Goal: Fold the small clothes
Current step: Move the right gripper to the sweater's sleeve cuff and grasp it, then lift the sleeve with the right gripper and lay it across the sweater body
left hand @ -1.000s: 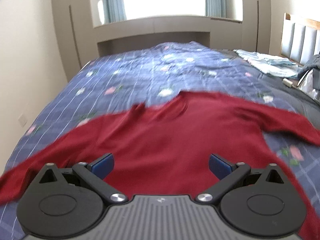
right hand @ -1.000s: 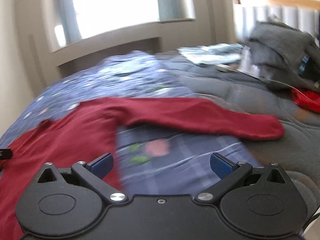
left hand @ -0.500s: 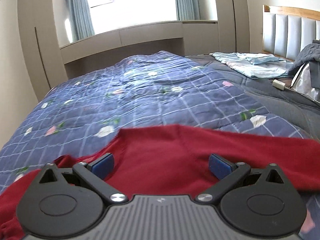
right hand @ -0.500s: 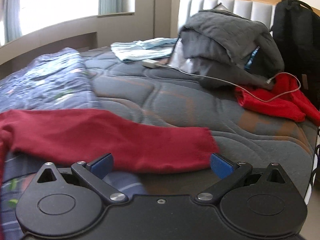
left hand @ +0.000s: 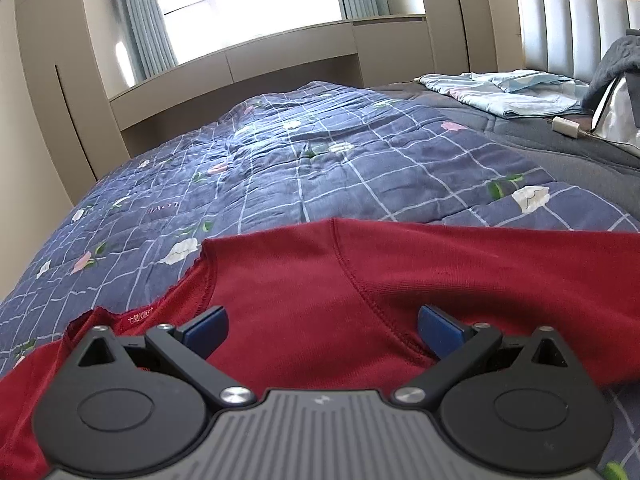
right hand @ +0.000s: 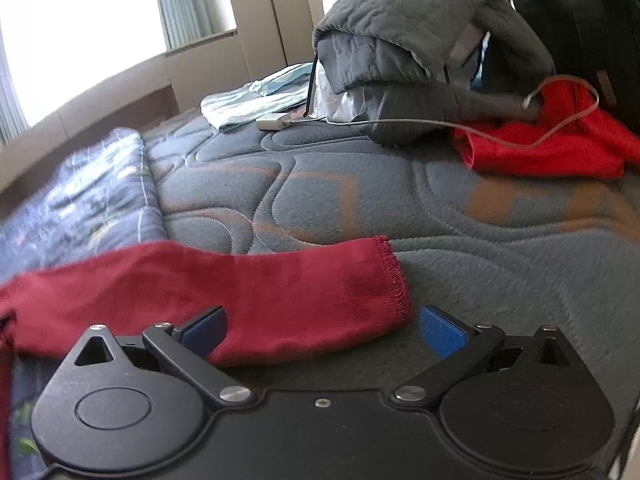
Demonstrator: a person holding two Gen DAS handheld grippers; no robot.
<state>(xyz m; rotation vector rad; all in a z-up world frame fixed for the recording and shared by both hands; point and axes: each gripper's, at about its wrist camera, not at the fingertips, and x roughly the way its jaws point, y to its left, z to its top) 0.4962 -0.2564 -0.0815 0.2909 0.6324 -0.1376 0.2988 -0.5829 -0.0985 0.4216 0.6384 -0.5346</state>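
Left gripper (left hand: 322, 330) released, blue pads spread wide over the shoulder of the dark red top (left hand: 320, 292), collar just beyond the left pad. Right gripper (right hand: 322, 330) likewise released, straddling the sleeve cuff (right hand: 384, 280) on the grey mattress (right hand: 460, 208). Farther ahead, floral quilt (left hand: 300, 168), grey blanket pile (right hand: 420, 40).

The left hand-held gripper (left hand: 322, 326), jaws spread, hovers over the red top (left hand: 360, 280) on the quilt (left hand: 320, 168).
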